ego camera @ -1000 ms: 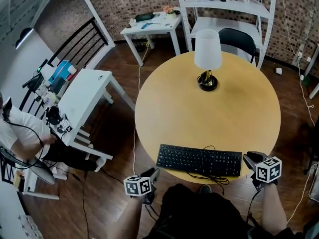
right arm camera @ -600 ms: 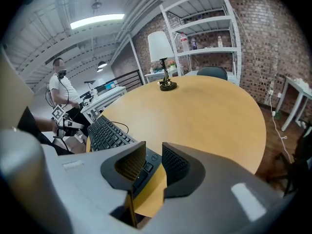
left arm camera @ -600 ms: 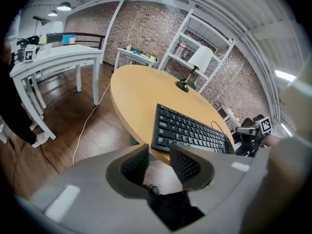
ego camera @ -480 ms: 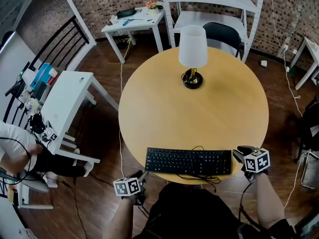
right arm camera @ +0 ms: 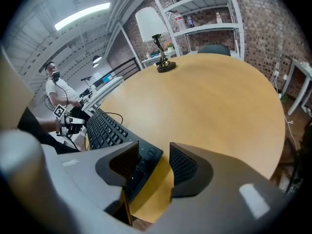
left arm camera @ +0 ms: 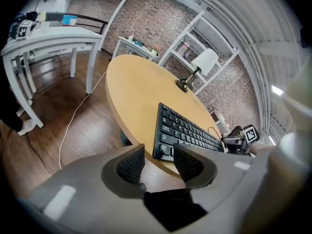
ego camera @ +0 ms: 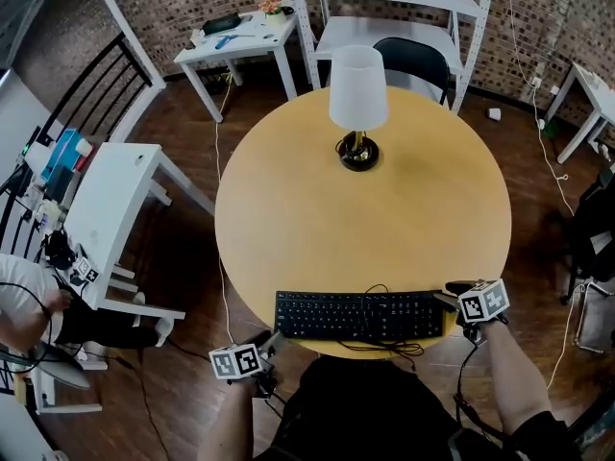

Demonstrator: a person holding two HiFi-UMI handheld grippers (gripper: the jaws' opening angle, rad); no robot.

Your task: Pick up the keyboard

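keyboard (ego camera: 359,315) lies by table (ego camera: 404,219) edge, lamp (ego camera: 357,104) well behind; left claw (ego camera: 271,340) and right claw (ego camera: 445,296), just opening, flank it empty.

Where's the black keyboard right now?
In the head view the keyboard lies flat at the table's near edge, between the left gripper and the right gripper, with the lamp across the table behind it.
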